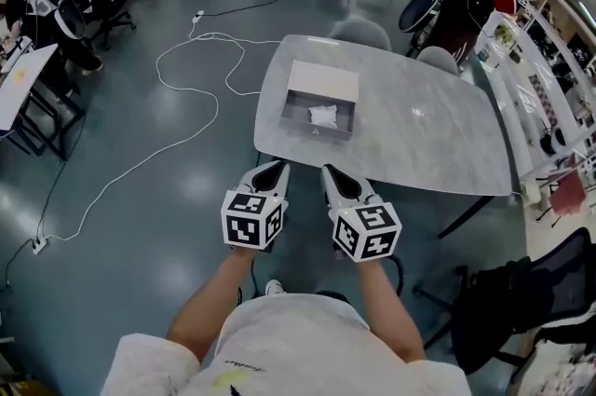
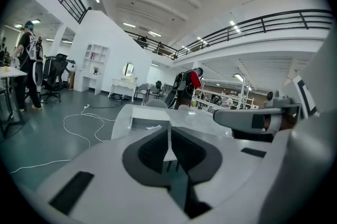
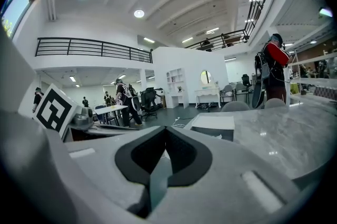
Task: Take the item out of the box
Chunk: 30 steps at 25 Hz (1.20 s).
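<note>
An open grey box (image 1: 298, 116) lies on the left part of a marble table (image 1: 438, 133), its pale lid (image 1: 323, 80) folded back on the far side. A small white item (image 1: 322, 116) rests inside it. Both grippers hover off the table's near edge, short of the box. My left gripper (image 1: 273, 168) is shut with nothing in it, and my right gripper (image 1: 331, 171) beside it is shut and empty too. The left gripper view shows the closed left gripper (image 2: 169, 130) pointing at the box (image 2: 149, 124). In the right gripper view the right gripper (image 3: 166, 130) points left of the box (image 3: 213, 130).
Two grey chairs (image 1: 361, 33) (image 1: 438, 59) stand at the table's far side. A white cable (image 1: 186, 77) loops over the floor to the left. A black chair (image 1: 521, 292) stands near right, shelves (image 1: 549, 77) line the right wall, and a desk (image 1: 19, 82) stands far left.
</note>
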### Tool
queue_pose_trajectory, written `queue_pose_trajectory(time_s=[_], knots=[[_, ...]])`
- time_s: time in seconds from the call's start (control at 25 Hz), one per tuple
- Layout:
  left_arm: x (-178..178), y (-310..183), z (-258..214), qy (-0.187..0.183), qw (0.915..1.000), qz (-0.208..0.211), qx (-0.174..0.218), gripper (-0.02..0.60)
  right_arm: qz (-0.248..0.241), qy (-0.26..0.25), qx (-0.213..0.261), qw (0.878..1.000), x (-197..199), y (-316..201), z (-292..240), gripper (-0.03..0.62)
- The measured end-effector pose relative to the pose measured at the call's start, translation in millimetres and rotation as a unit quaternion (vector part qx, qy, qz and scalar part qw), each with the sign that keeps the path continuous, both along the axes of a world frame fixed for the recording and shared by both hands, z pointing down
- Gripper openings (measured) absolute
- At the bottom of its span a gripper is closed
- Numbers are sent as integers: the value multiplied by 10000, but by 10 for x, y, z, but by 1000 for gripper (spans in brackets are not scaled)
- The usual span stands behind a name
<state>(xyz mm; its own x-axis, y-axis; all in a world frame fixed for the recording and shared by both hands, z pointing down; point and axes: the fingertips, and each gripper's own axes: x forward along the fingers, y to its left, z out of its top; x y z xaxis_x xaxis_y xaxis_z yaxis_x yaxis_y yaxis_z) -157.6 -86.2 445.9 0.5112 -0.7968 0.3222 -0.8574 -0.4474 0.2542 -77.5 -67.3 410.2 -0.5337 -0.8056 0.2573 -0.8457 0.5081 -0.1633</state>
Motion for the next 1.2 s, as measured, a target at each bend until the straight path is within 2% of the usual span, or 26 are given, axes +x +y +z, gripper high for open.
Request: queue_pose_trajectory(time_s=[0.56,0.92,1.2], knots=[[158,-434,146,-237,9991,341,-85,25,358,-67,-19,9993,263,-426,111,5],[414,-987,321,-668,9959,586,-174,25,414,-114,-41,9991,557,-979,297,5],[725,-1444,473,-1031,9900,909,-309,25,416,-172,-175,9988,846,-1451,390,5]])
